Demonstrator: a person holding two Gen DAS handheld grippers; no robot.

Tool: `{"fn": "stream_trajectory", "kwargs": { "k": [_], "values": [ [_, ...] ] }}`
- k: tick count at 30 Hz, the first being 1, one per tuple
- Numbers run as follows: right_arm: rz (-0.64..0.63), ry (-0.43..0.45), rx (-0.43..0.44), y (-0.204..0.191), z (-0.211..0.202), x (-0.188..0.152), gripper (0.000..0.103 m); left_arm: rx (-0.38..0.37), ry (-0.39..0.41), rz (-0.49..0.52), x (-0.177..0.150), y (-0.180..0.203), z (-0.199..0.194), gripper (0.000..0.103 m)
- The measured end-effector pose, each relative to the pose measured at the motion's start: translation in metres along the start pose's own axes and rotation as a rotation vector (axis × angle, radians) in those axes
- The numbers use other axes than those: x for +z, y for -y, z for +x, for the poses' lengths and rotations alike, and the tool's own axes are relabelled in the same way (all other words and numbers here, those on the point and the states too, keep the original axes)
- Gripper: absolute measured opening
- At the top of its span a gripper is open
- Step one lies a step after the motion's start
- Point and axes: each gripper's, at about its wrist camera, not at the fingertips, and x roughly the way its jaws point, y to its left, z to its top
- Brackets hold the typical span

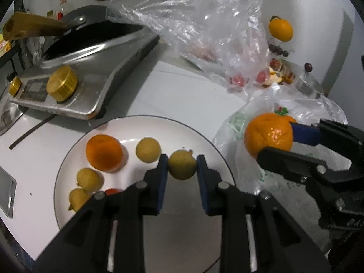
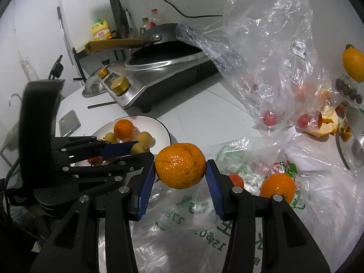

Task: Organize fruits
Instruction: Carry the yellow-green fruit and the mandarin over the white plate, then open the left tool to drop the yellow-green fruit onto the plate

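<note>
My left gripper [image 1: 182, 159] is shut on a small yellow-green fruit [image 1: 182, 165], held over the white plate [image 1: 182, 127]. On the plate lie a tangerine [image 1: 104, 152], a few more small yellow fruits [image 1: 147, 149] and a red one [image 1: 113, 191] half hidden by my fingers. My right gripper [image 2: 180, 170] is shut on a second tangerine [image 2: 180, 165], above a printed plastic bag [image 2: 193, 216] to the right of the plate. Another tangerine [image 2: 278, 186] sits in that bag. The right gripper also shows in the left wrist view, with its tangerine [image 1: 268, 135].
An induction cooker [image 1: 91, 68] with a black pan [image 2: 159, 35] stands behind the plate. A clear plastic bag [image 2: 261, 56] holding red fruits rises at the back right. Orange peel [image 2: 327, 125], a metal lid [image 2: 352, 141] and dark cherries [image 2: 348, 91] lie at the far right. A phone [image 2: 69, 121] lies left of the plate.
</note>
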Motion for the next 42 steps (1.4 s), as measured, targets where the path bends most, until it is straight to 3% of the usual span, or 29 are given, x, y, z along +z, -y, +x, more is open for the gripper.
{"fn": "stream_trajectory", "kwargs": {
  "k": [19,22,26,42],
  "values": [
    [0.013,-0.015,-0.007,0.010,0.002,-0.003,0.048,-0.009,-0.038,-0.074,0.002,-0.007,0.014,0.033],
    [0.006,-0.016,-0.015,0.006,0.001,-0.002,0.048,-0.020,-0.026,-0.070,0.000,-0.007,0.007,0.035],
    [-0.007,-0.014,-0.025,-0.002,-0.002,0.000,0.048,-0.033,-0.001,-0.073,-0.003,-0.010,-0.006,0.052],
    [-0.075,-0.015,-0.026,-0.051,-0.006,0.005,0.048,0.022,0.085,-0.083,-0.031,-0.047,-0.070,0.052]
  ]
}}
